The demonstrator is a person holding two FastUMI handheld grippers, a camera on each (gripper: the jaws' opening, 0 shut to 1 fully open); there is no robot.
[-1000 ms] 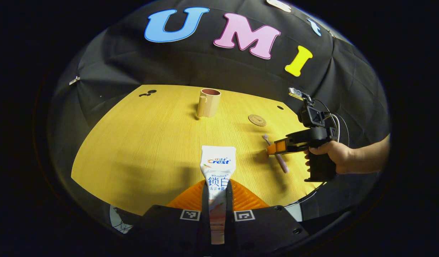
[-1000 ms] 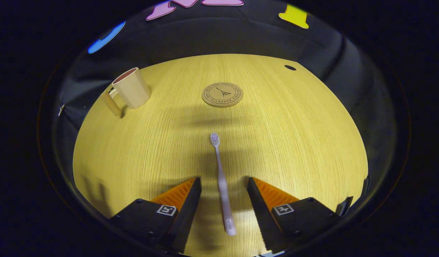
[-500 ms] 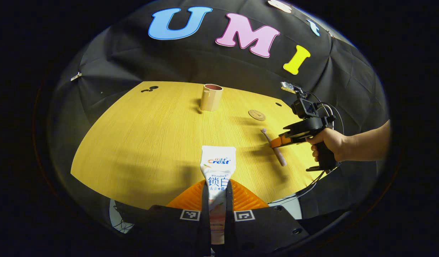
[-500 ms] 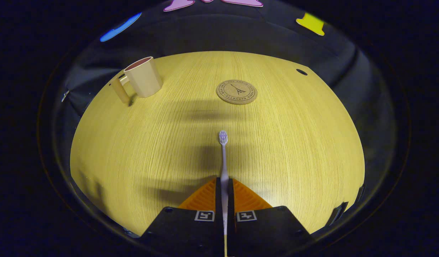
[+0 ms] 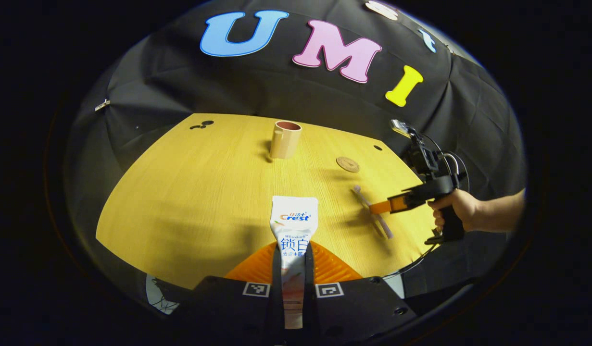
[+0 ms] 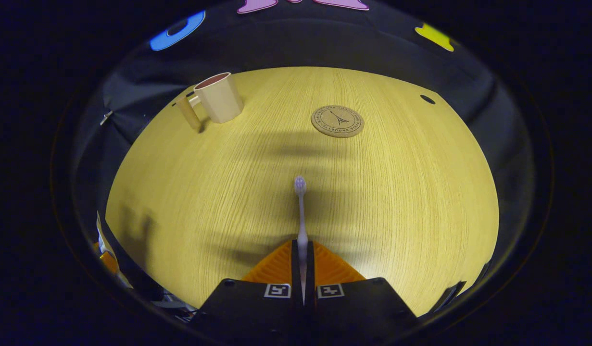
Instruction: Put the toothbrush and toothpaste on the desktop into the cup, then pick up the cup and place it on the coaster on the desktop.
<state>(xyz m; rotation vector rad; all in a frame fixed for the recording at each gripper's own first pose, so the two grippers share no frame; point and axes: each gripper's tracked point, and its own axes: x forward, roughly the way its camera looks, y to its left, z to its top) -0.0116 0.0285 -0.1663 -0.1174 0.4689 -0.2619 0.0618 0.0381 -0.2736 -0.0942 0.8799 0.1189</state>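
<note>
A: Over the bench, the right tongs are clamped on the toothbrush.
B: The left tongs pinch the toothpaste; cup and coaster stand apart.

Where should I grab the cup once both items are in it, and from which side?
Likely best across the body of the beige cup, below the rim. It stands upright with its handle jutting to the left in the right gripper view, so come in level from the near or right side. That also keeps the fingers clear of the open mouth. The coaster lies to its right.
</note>
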